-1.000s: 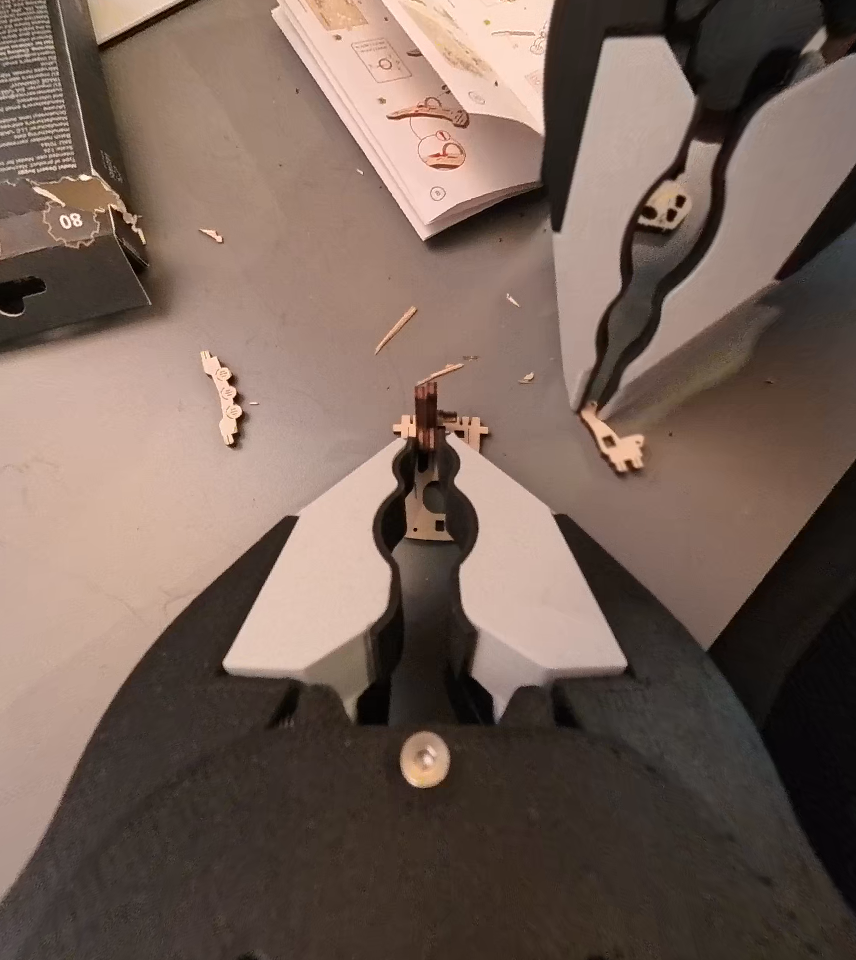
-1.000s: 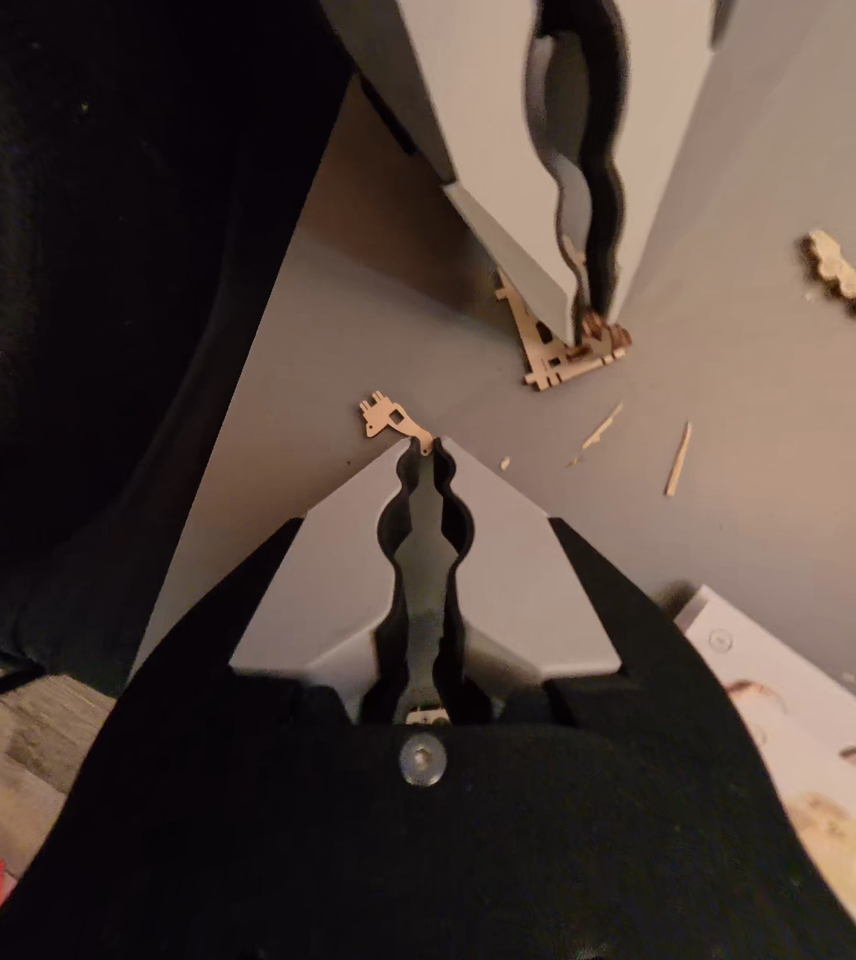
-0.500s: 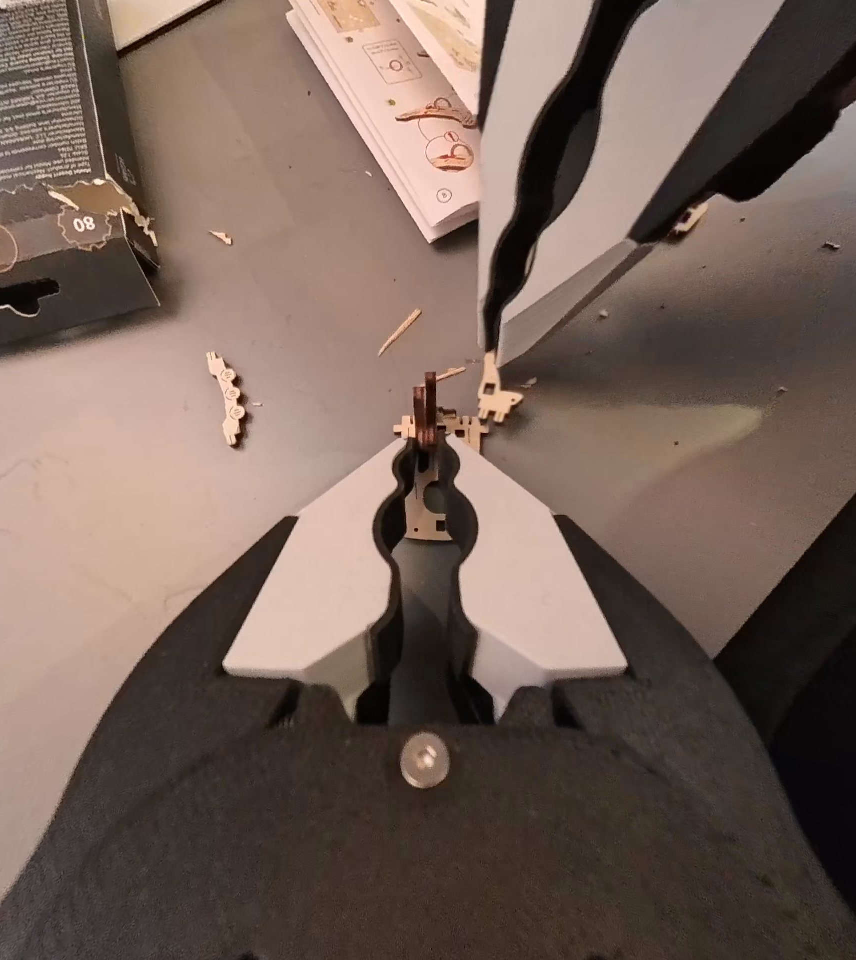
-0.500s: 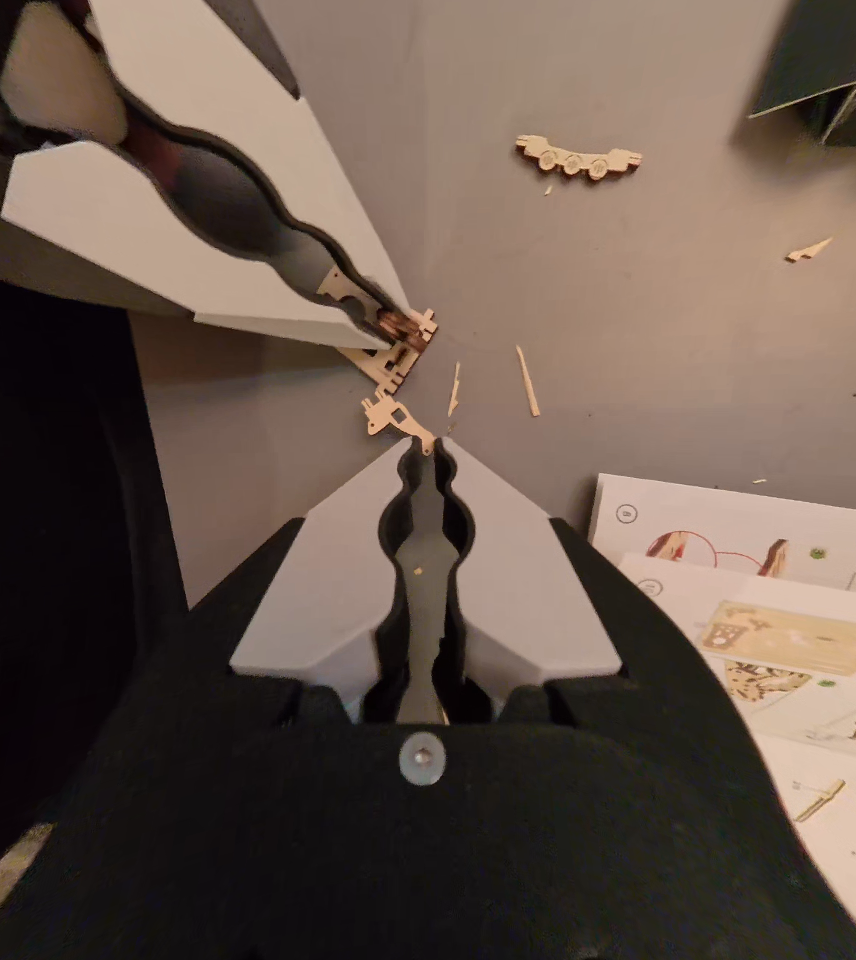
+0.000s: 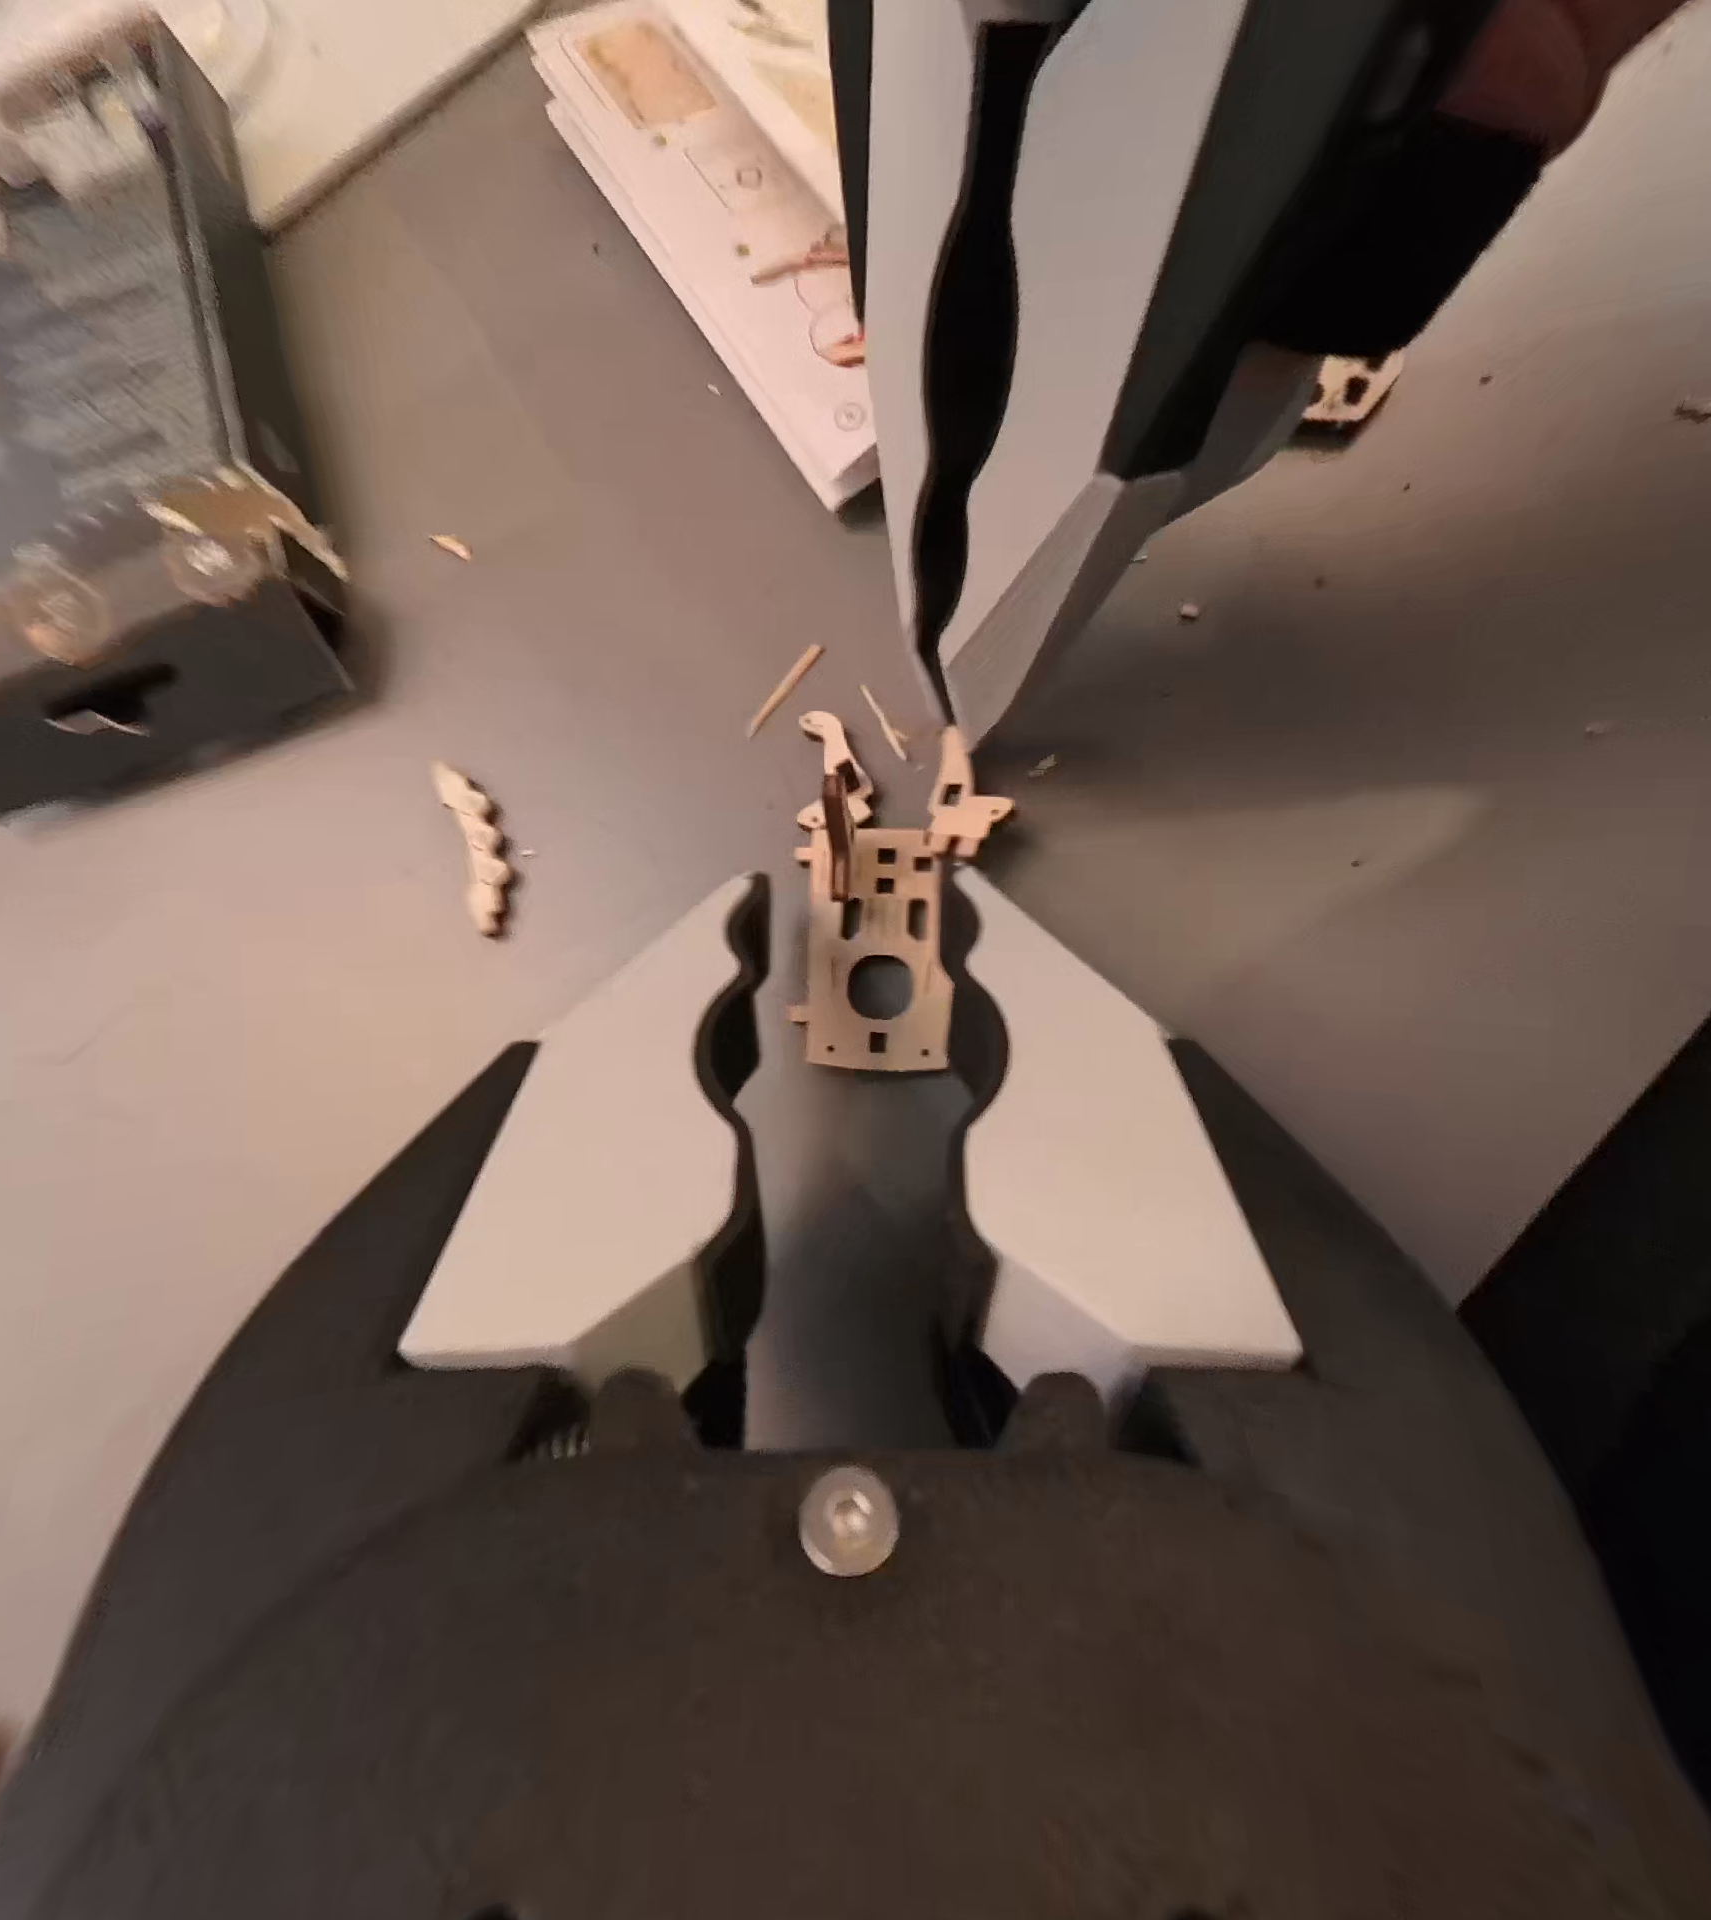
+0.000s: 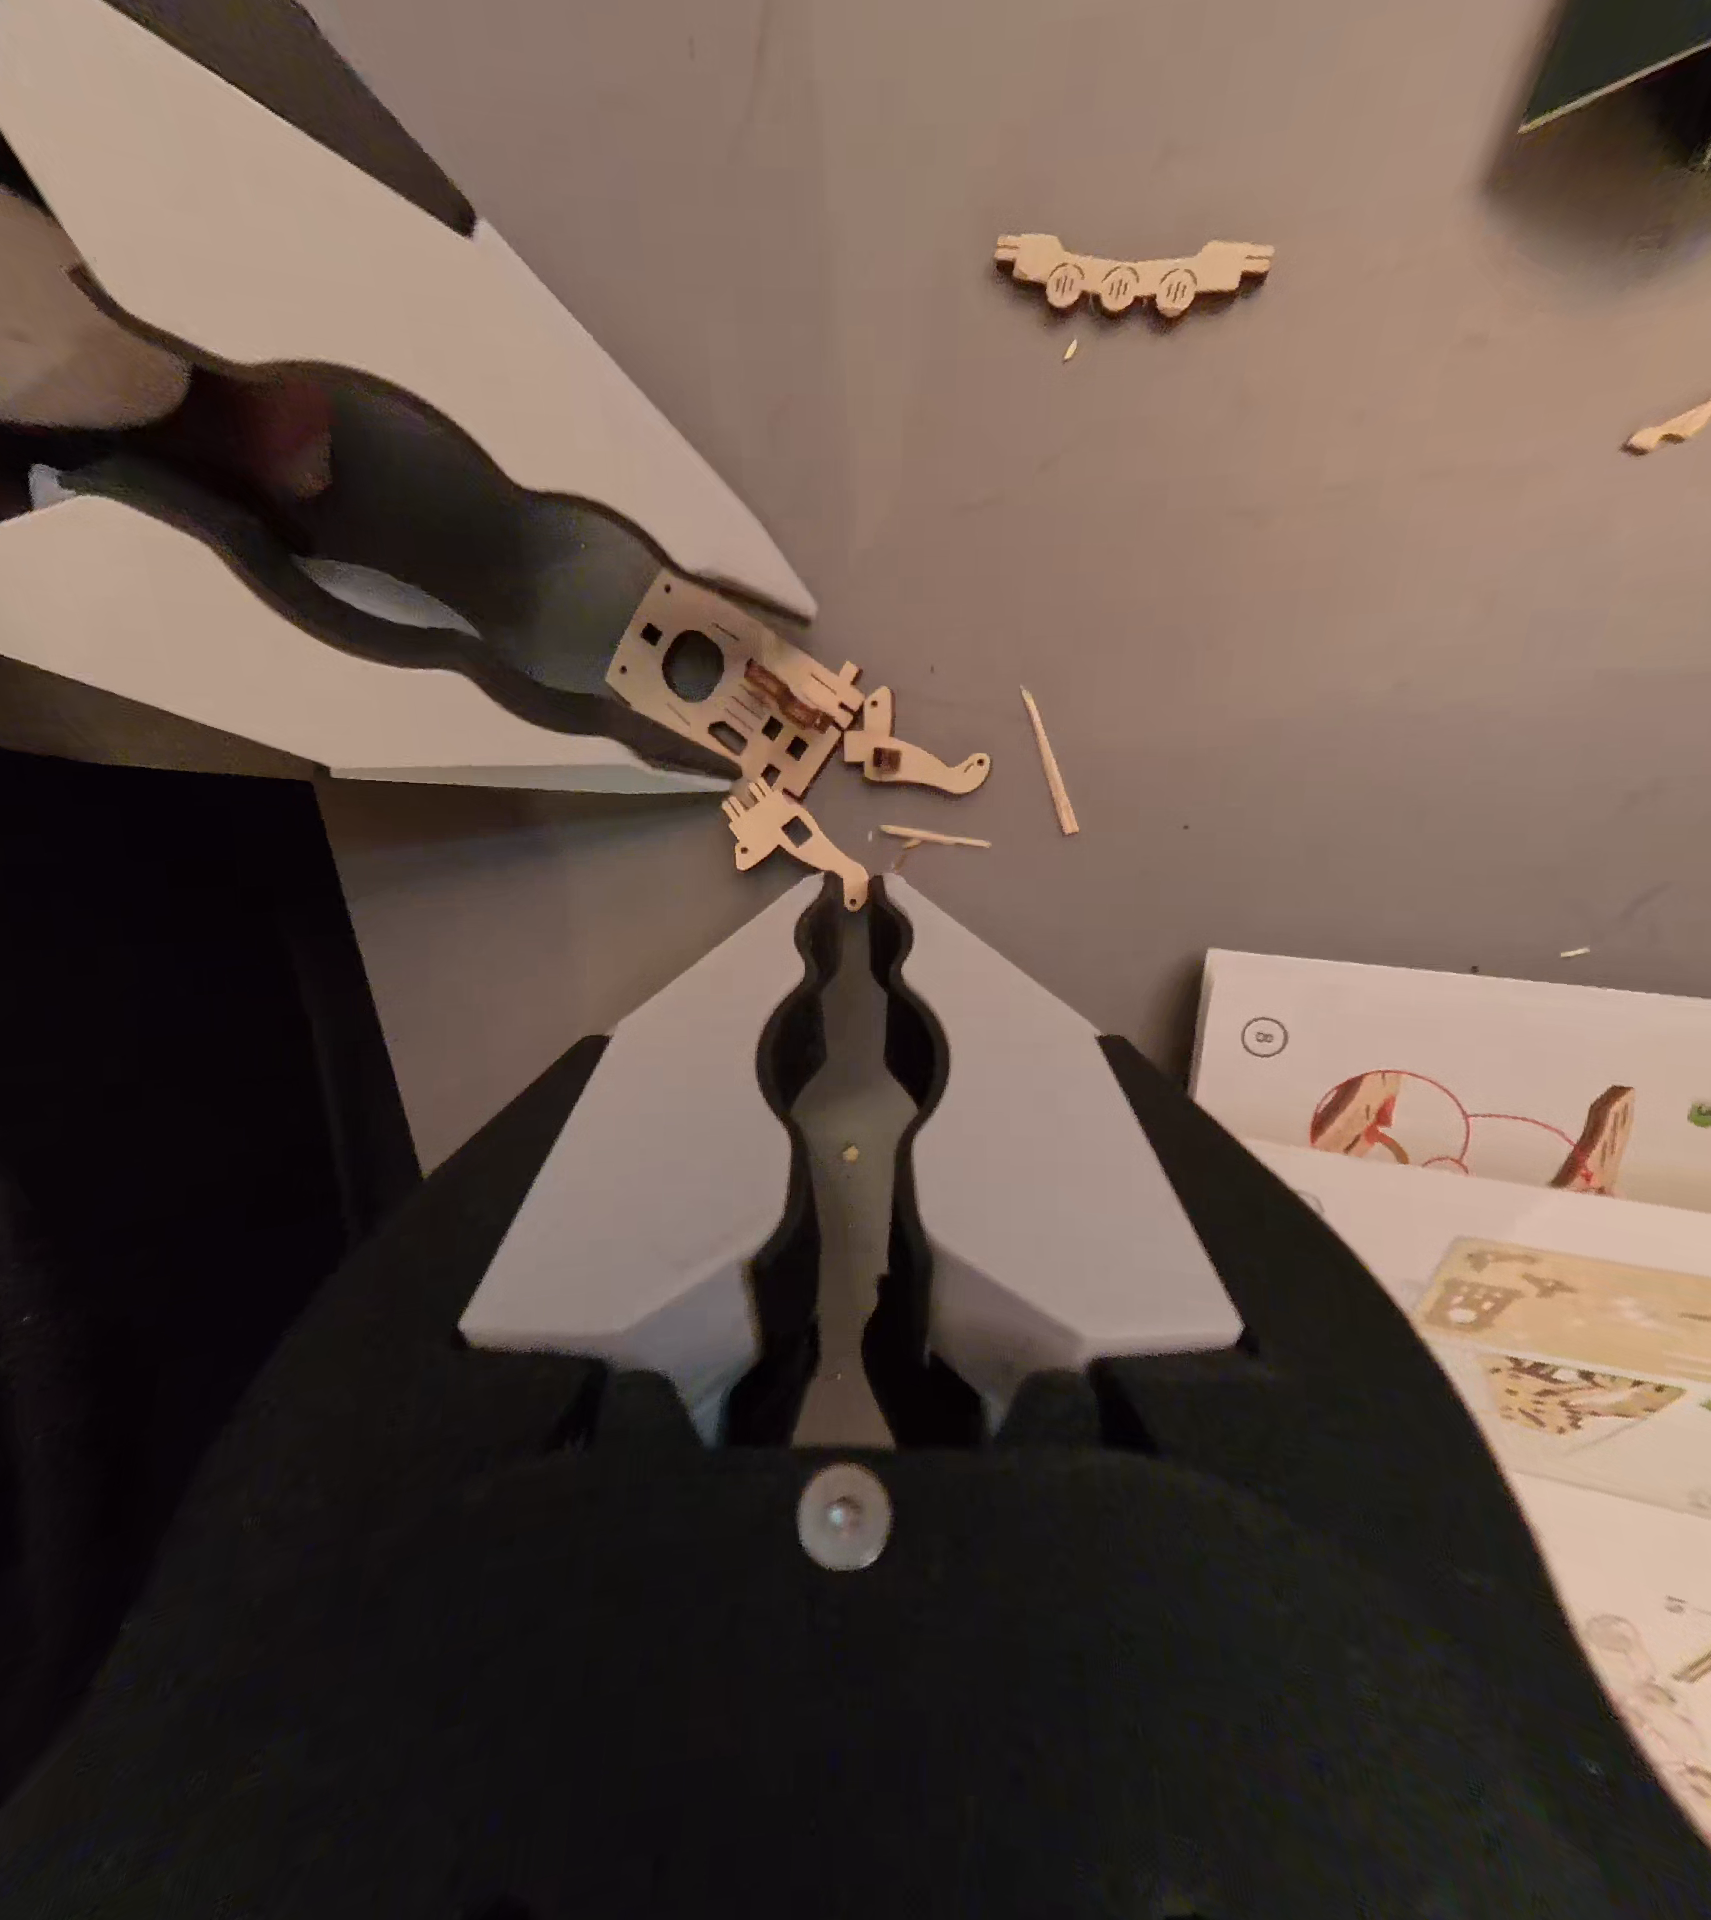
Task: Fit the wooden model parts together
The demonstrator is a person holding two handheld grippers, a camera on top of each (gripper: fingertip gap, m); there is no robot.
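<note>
My left gripper (image 5: 859,885) is open on the grey table. A flat wooden plate (image 5: 877,966) with a round hole and slots lies between its fingers, close against the right one, with a dark tab (image 5: 838,842) standing upright in it. The plate also shows in the right wrist view (image 6: 716,686). My right gripper (image 6: 856,891) is shut on a small pronged wooden part (image 6: 778,826), held at the plate's far corner; the left wrist view shows this part too (image 5: 960,805). A curved wooden piece (image 6: 918,764) lies just beyond the plate.
A track-shaped wooden piece (image 5: 477,852) lies left of the plate. A black box (image 5: 103,436) stands at the far left and an open instruction booklet (image 6: 1505,1143) lies by my right gripper. Wood splinters (image 6: 1048,758) lie scattered around. The table edge (image 5: 1453,1288) runs close on the right. My left and right fingertips are right by each other. My left tips are roughly 6 centimeters from the track-shaped wooden piece (image 5: 477,852). The right camera catches it too, in the right wrist view (image 6: 1101,260).
My left gripper has opened and the plate it pinched edge-on now lies flat between its fingers. My right gripper has carried the small part in to the plate's corner.
</note>
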